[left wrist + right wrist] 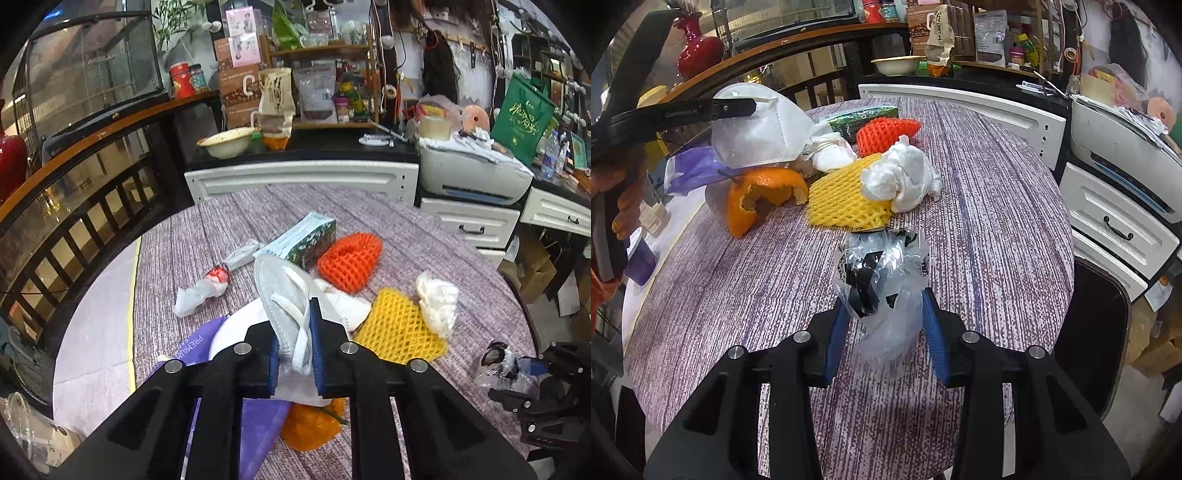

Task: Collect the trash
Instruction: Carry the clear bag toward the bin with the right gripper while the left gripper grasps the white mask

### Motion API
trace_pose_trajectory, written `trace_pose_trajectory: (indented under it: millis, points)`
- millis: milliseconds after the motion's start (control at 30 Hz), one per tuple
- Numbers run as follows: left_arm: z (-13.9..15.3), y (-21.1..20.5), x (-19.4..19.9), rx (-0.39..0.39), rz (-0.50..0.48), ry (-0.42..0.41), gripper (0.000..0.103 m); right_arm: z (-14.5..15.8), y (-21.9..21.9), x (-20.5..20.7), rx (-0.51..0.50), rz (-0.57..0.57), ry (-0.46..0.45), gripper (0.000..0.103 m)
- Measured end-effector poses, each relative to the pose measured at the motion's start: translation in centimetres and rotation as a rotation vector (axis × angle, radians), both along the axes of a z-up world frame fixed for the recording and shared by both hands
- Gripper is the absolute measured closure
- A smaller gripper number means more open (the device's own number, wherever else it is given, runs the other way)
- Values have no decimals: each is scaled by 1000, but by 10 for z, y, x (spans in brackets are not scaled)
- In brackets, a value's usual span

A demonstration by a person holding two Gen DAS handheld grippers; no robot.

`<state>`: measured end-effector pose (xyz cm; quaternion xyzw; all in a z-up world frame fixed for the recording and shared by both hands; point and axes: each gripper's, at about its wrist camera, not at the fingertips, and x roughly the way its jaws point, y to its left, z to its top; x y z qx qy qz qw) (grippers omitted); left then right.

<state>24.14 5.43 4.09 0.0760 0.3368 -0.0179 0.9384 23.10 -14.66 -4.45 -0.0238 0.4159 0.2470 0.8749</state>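
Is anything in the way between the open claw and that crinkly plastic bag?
No. The clear plastic bag already sits between the right gripper fingers, which stand apart around it. Nothing else lies between them.

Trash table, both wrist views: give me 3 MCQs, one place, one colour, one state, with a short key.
1. The crumpled white tissue rests against:
A. the yellow foam net
B. the red vase
C. the printer

2. The foam net beside the green box is:
A. blue
B. orange-red
C. black

3. The left tool is:
A. open over the peel
B. shut on the white face mask
C. out of view

Key:
1 A: it leans on the yellow foam net.
2 B: the orange-red foam net lies right of the box.
3 B: both pads pinch the white face mask, lifted off the table.
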Motion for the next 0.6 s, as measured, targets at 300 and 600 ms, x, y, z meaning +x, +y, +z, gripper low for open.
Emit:
trace_pose_trajectory:
  millis: [300, 600]
  points:
    - [34, -22, -24, -118, -33, -120, 90, 9, -21, -6, 50, -43, -33, 64]
    - [62, -95, -43, -230, -194, -234, 90, 22, -93, -6, 84, -240, -96, 64]
